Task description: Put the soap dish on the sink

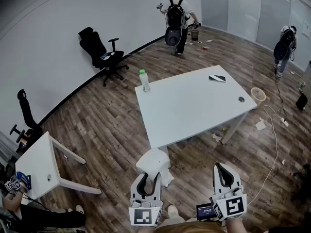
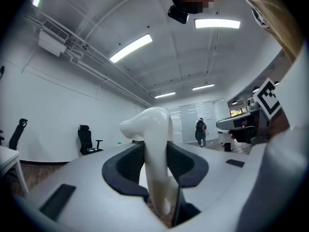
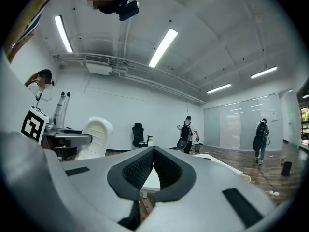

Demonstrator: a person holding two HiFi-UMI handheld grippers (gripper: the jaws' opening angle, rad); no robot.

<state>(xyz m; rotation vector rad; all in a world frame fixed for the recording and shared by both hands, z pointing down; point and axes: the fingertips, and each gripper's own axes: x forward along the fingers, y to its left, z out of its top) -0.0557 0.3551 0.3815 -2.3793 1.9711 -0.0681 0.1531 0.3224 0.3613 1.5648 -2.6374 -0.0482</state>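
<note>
The soap dish (image 1: 154,162) is a white, smooth, curved piece held on edge in front of me, above the wooden floor. My left gripper (image 1: 149,176) is shut on it. In the left gripper view both dark pads press the sides of the soap dish (image 2: 155,149), which rises above the left gripper (image 2: 155,166). My right gripper (image 1: 223,171) is held level to the right of it, shut and empty. Its ribbed pads meet in the right gripper view (image 3: 153,162), where the soap dish (image 3: 95,138) shows at the left. No sink is in any view.
A white table (image 1: 194,108) stands ahead, with a green-capped bottle (image 1: 144,80) and a dark flat item (image 1: 217,78) on it. A smaller white table (image 1: 39,164) is at my left. Office chairs (image 1: 101,52), a bin (image 1: 258,95), floor cables and two persons (image 1: 177,21) (image 1: 285,45) are farther off.
</note>
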